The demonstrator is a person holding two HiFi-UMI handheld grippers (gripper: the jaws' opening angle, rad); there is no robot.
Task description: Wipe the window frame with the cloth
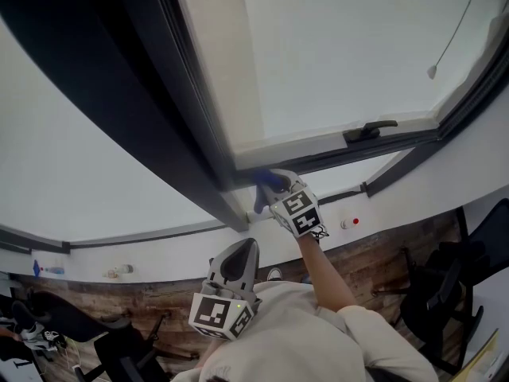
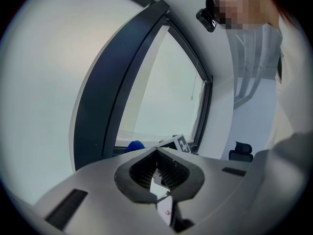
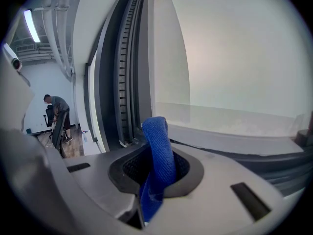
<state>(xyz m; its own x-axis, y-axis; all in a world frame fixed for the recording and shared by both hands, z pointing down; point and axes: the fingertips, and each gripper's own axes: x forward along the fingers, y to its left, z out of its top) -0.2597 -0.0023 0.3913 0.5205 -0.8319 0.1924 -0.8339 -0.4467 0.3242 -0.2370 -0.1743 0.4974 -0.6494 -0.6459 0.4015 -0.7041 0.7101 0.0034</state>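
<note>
The left gripper (image 2: 157, 153) is held close to the person's chest, its fingers (image 2: 171, 173) closed tip to tip with nothing between them. Beyond those tips are the blue cloth and the marker cube of the other gripper, low against the window.

The right gripper (image 3: 155, 156) is at the end of an outstretched arm, and its fingers (image 3: 188, 168) clamp the cloth (image 3: 159, 148). A folded blue strip of it sticks out past the tips. From the head view, the cloth (image 1: 268, 183) is just ahead of the right fingers, pressed into the lower corner of the window frame (image 1: 191, 126), where the dark upright meets the bottom rail.

Just past the cloth run the frame's dark grooved tracks (image 3: 122, 82), and to the right of the fingers is the pale pane (image 3: 230, 48). Farther along the bottom rail is a black handle (image 1: 370, 130).

Below the window is a white sill (image 1: 159, 249), then a wood-plank floor (image 1: 374, 253) with black office chairs (image 1: 445, 293). Far to the left of the right fingers, a person (image 3: 57, 114) bends over a chair under a ceiling light (image 3: 32, 26).
</note>
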